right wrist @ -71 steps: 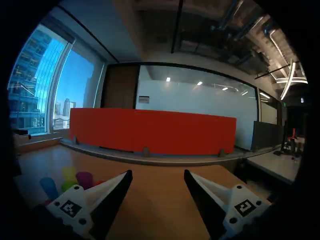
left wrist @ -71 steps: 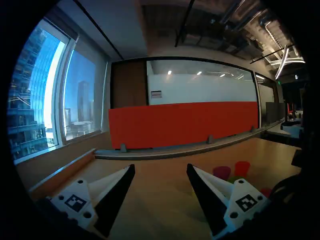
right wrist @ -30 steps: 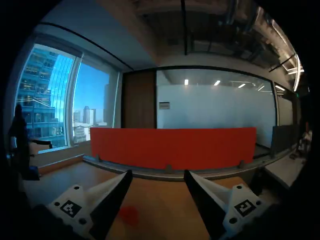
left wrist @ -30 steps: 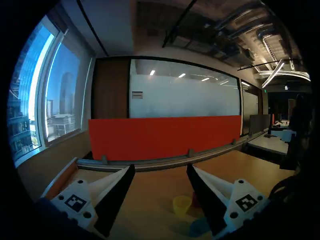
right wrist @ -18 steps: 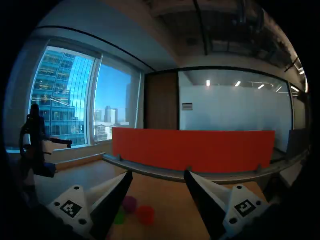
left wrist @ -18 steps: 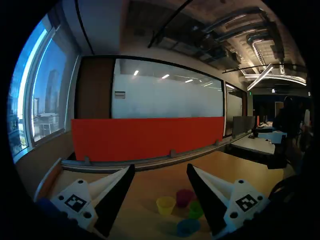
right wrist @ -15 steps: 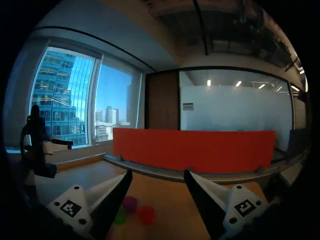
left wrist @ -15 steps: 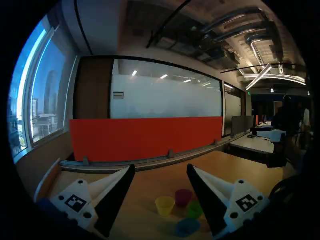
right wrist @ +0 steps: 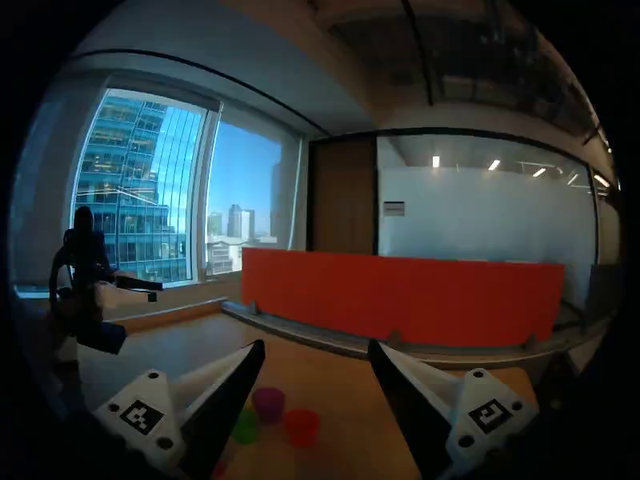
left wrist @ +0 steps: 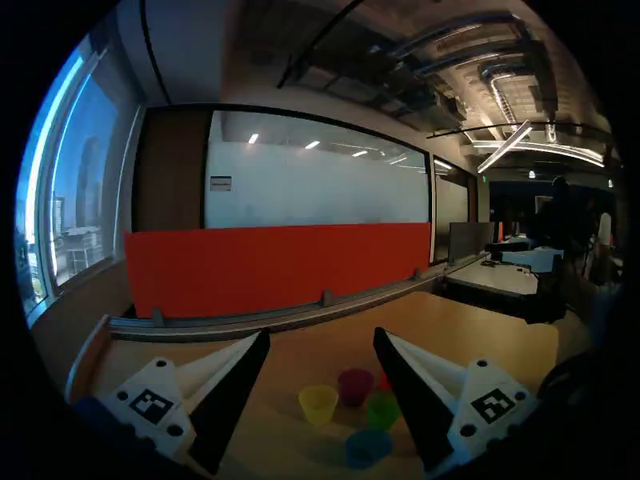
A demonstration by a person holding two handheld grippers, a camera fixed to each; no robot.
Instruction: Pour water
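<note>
Several small plastic cups stand grouped on the wooden table (left wrist: 480, 328). In the left gripper view a yellow cup (left wrist: 318, 402), a purple cup (left wrist: 355, 386), a green cup (left wrist: 382, 410) and a blue cup (left wrist: 368, 447) sit low between my fingers, ahead of the left gripper (left wrist: 320, 331), which is open and holds nothing. In the right gripper view the purple cup (right wrist: 269, 404), a red cup (right wrist: 302, 426) and the green cup (right wrist: 245, 426) lie ahead of the right gripper (right wrist: 315, 344), also open with nothing in it. Both grippers hover above the table, apart from the cups.
An orange divider panel (left wrist: 272, 268) on a grey rail closes the table's far edge. Tall windows (right wrist: 152, 208) run along one side. The other gripper's dark outline (right wrist: 96, 308) shows at the left of the right gripper view. Another desk (left wrist: 496, 280) stands to the right.
Both views have swung across the room, and the cups have come from the edges to lie between the fingers. Both grippers have stayed open.
</note>
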